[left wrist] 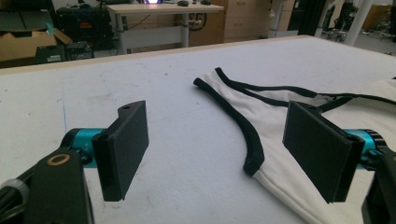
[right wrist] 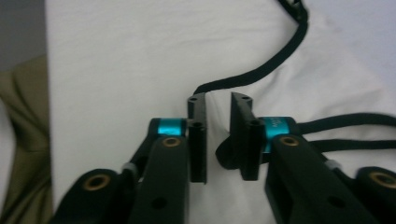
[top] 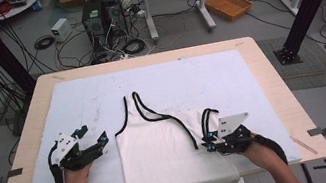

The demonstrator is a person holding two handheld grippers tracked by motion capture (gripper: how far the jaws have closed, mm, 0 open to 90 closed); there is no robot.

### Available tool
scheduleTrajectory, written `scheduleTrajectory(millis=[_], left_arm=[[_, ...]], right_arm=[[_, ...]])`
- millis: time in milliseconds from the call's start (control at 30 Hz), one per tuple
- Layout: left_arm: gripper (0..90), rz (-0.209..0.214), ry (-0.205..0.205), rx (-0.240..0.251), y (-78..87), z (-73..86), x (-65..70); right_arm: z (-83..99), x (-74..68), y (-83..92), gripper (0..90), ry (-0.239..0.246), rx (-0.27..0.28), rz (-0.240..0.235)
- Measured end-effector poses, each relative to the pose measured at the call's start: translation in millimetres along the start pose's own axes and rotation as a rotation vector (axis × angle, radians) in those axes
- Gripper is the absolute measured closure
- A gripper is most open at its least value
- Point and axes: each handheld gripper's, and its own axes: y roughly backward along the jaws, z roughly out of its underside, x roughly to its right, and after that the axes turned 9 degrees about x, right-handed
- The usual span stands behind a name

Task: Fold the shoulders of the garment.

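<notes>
A white tank top (top: 161,152) with black trim lies flat on a white mat (top: 198,75), its hem hanging over the near table edge. Its right side is folded inward, with the straps (top: 206,117) bunched beside my right gripper (top: 209,142). In the right gripper view, that gripper (right wrist: 218,135) is shut on a ridge of the white cloth (right wrist: 116,70) just below the black trim (right wrist: 261,70). My left gripper (top: 92,135) rests on the mat left of the garment. It stands wide open (left wrist: 219,149) and holds nothing, with the armhole trim (left wrist: 243,126) between its jaws farther off.
The mat covers most of the wooden table (top: 271,82). On the floor beyond are computer towers (top: 101,13), loose cables, an orange basket (top: 228,5) and a second desk. Black frame posts stand at both far corners.
</notes>
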Motion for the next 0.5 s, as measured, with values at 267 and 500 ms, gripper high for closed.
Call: scheduleTrajectory(millis=[267,500], left_arm=[[23.3,-0.011,0.004,-0.03,-2.0,-1.5,0.8],[23.3,0.008,0.035,-0.036,-10.9,-13.8,2.5]], right_arm=[[-4.5,5.7,-1.8,74.3,-0.065,0.12,0.085],[7.5,4.5,-25.0,81.5,-0.018,-0.047,0.061]])
